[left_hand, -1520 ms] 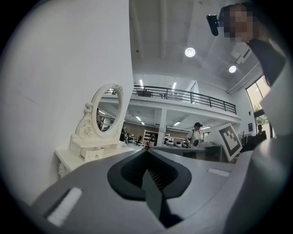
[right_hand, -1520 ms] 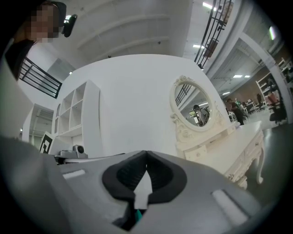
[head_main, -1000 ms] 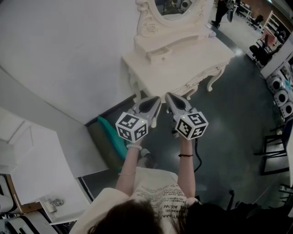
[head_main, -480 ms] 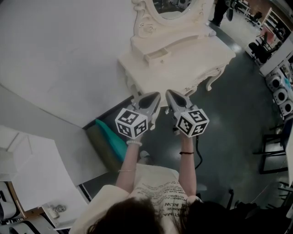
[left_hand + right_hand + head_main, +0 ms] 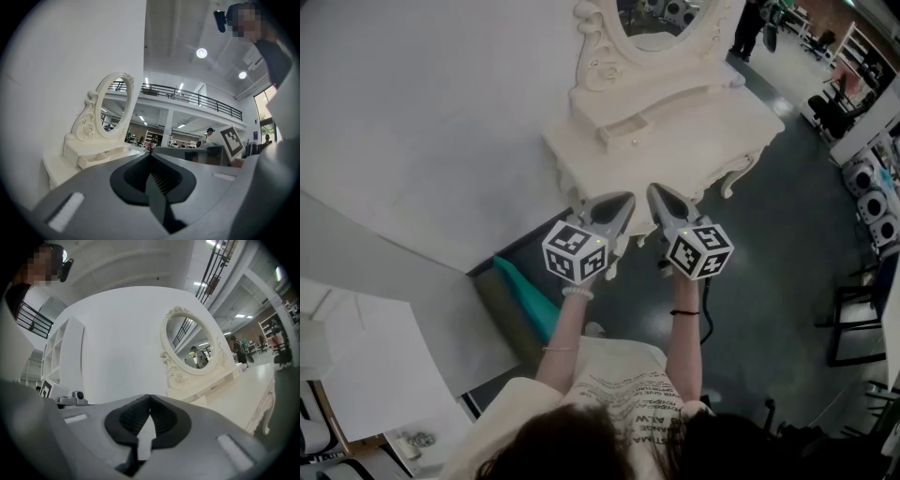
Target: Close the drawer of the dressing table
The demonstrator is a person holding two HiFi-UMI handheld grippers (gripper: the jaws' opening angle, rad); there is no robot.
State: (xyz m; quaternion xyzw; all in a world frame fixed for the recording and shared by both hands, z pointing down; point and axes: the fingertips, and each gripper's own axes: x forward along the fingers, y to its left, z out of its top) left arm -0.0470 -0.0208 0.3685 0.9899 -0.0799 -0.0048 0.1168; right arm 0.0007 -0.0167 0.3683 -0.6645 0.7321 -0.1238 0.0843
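Left claw (image 5: pixel 626 199) and right claw (image 5: pixel 654 191) are creeping nearer the counter (image 5: pixel 703 141), both pinched shut on nothing, drawer (image 5: pixel 619 133) still sticking out.

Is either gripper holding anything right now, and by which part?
Nothing is held. The left gripper and the right gripper are both shut on nothing, and neither touches the dressing table.

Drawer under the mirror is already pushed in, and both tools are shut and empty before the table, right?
No: the head view shows the drawer pulled out. The left tool and right tool are shut and empty before the table.
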